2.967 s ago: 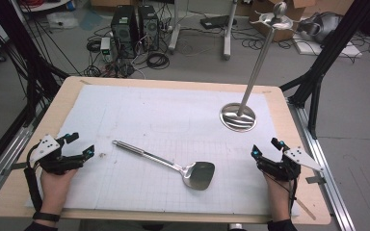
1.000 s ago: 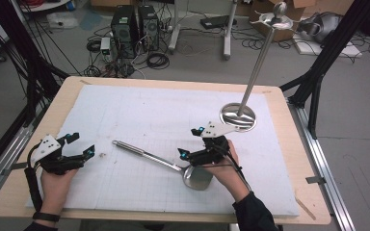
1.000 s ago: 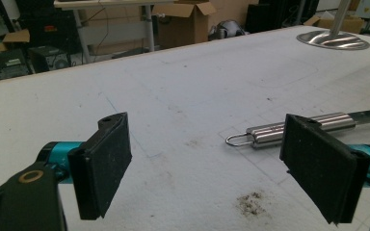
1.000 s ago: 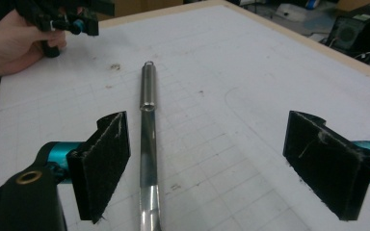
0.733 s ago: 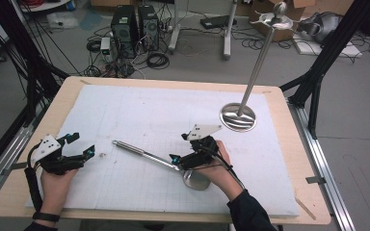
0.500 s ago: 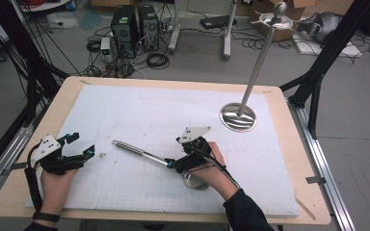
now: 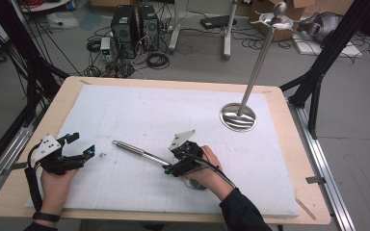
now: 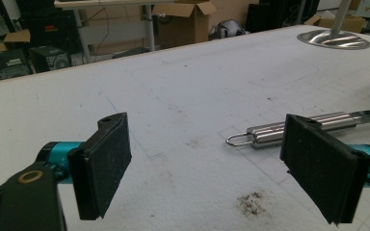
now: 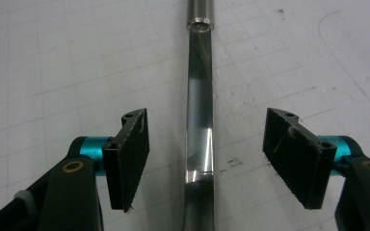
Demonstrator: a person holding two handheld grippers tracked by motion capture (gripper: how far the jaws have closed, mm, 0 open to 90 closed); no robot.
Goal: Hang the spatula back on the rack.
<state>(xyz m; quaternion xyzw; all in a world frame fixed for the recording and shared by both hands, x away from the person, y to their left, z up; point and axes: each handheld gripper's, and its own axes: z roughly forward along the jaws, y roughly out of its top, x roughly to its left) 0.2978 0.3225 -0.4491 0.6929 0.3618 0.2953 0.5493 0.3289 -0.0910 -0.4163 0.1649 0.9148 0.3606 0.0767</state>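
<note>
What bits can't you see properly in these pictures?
- Spatula blade: high view, hidden under the right hand and right claw.
- Spatula blade: right gripper view, cut off by the bottom edge.
- Stand top: left gripper view, cut off by the top edge.

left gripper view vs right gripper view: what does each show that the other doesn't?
Left gripper view alone: the hanging loop at the end of the steel spatula's round handle, the round steel stand base, cardboard boxes past the table, and the left gripper with jaws wide apart over bare mat.

Right gripper view alone: the spatula's flat steel neck, lying between the right gripper pads, which have just been closing without touching it.

Both: the white gridded mat and the handle.
</note>
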